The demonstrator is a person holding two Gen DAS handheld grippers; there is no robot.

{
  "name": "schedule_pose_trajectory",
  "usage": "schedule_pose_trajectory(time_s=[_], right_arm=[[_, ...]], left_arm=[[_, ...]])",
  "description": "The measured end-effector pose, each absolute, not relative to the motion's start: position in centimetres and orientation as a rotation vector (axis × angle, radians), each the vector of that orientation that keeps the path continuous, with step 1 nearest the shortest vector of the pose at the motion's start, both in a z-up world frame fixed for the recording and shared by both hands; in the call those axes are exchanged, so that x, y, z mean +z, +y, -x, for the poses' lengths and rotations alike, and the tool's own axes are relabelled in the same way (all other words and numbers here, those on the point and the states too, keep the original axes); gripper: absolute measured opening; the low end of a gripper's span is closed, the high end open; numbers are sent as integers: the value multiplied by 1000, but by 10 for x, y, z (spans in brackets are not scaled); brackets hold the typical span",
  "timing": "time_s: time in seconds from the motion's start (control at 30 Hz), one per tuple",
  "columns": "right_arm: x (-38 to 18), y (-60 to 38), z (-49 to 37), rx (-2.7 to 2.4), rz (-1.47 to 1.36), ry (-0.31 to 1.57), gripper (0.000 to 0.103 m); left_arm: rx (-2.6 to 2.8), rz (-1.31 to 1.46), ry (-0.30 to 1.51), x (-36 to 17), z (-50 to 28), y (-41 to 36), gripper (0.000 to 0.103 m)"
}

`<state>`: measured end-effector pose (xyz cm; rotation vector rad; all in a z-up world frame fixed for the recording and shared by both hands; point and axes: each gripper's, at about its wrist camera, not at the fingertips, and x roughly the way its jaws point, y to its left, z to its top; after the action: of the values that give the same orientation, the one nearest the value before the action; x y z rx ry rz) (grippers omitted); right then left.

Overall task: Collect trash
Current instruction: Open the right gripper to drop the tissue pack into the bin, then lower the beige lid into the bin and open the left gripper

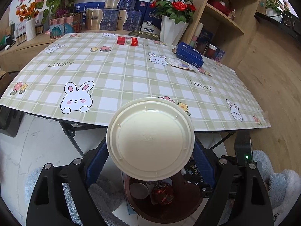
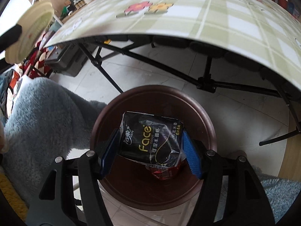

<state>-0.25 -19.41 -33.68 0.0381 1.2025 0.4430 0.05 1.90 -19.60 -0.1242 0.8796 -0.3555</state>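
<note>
Trash split between both tongs, both over the bin. Right tongs (image 2: 151, 146) clamped on black tissue pack (image 2: 152, 141), blue pads (image 2: 191, 154) pressing its two sides, pack hanging right over brown bin (image 2: 208, 124) mouth. Red wrapper (image 2: 163, 171) already lay in the bin under it. Risk: pack was soft and crinkled, could cling to one pad on release and swing off-centre; rim sat close at 3 o'clock, so a late drop might clip it and land on the floor.

Left tongs (image 1: 150, 150) closed on white round lid (image 1: 150, 139), pinched at its edges, held flat-on to the camera above the same bin (image 1: 131, 203). Paper cup (image 1: 139, 190) and red wrapper (image 1: 162, 194) visible inside below. Risk: lid looked nearly as wide as the bin opening, gripped only by thin rims, so it could slip or tilt, bridge the rim, or hit the right tongs, which sat just at 4 o'clock.

Farther out on bench (image 1: 122, 75): red box (image 1: 127, 40) at 12 o'clock, blue box (image 1: 190, 54) and flat packet (image 1: 180, 64) at 1 o'clock, still to collect. Blue box near the far bench edge, a clumsy reach could knock it off.
</note>
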Motion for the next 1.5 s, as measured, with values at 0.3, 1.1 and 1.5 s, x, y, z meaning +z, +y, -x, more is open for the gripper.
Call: schedule_pose_trajectory(time_s=[0.3, 1.1, 1.5], right_arm=[[-342, -194, 3, 454, -10, 1212, 81], [-234, -258, 23, 199, -113, 701, 97], [-231, -285, 27, 103, -182, 650, 97]], left_arm=[[-348, 113, 905, -204, 3, 15, 83], [-420, -39, 985, -224, 9, -23, 84], [-518, -217, 1148, -269, 11, -63, 85]])
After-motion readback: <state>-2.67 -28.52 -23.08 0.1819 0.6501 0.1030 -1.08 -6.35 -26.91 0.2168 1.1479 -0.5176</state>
